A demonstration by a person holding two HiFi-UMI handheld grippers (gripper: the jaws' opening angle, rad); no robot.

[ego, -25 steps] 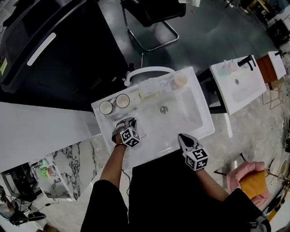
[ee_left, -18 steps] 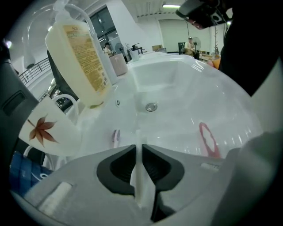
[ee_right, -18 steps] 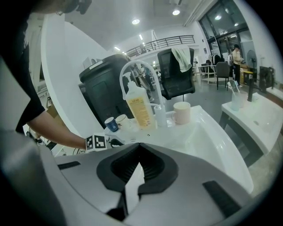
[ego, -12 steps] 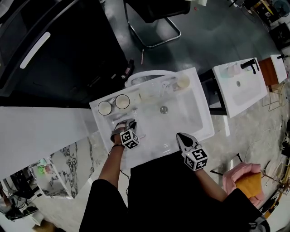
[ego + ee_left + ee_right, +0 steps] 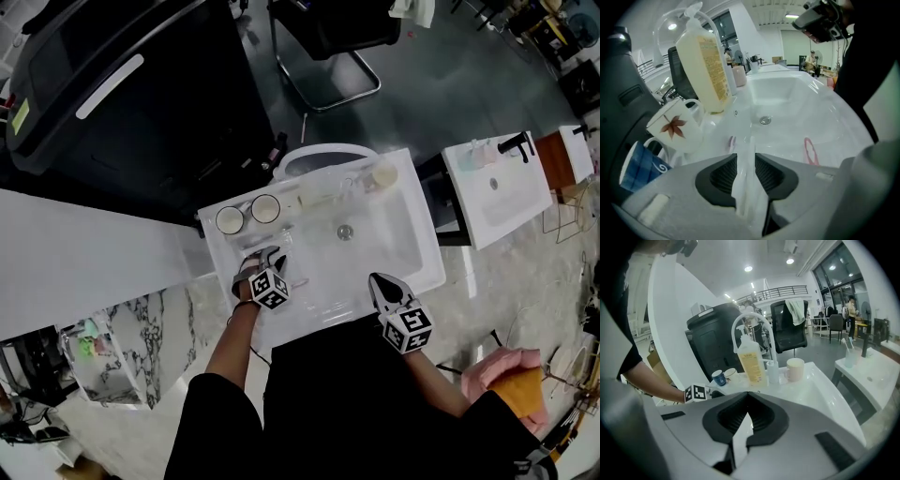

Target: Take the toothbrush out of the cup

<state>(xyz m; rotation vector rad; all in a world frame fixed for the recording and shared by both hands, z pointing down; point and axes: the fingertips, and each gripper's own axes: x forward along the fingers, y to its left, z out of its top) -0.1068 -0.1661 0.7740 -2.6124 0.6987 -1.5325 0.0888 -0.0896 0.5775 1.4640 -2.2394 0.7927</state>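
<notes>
Toothbrush [image 5: 748,146] lies outside the cups [image 5: 677,127], between the spread jaws of left tool [image 5: 266,253], which have just been opening; right tool [image 5: 379,281] is pressed together. Task seems done.

The whitish toothbrush [image 5: 749,161] lies on the sink ledge [image 5: 787,140], out of the leaf-printed cup [image 5: 675,127] nearby.

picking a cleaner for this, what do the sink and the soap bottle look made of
Sink: probably glazed ceramic or a similar cast material; glossy white, with sharp light reflections on its smooth curves.
Bottle: likely translucent plastic; its cloudy walls let a yellowish liquid show through, and there is print on its side.
</notes>
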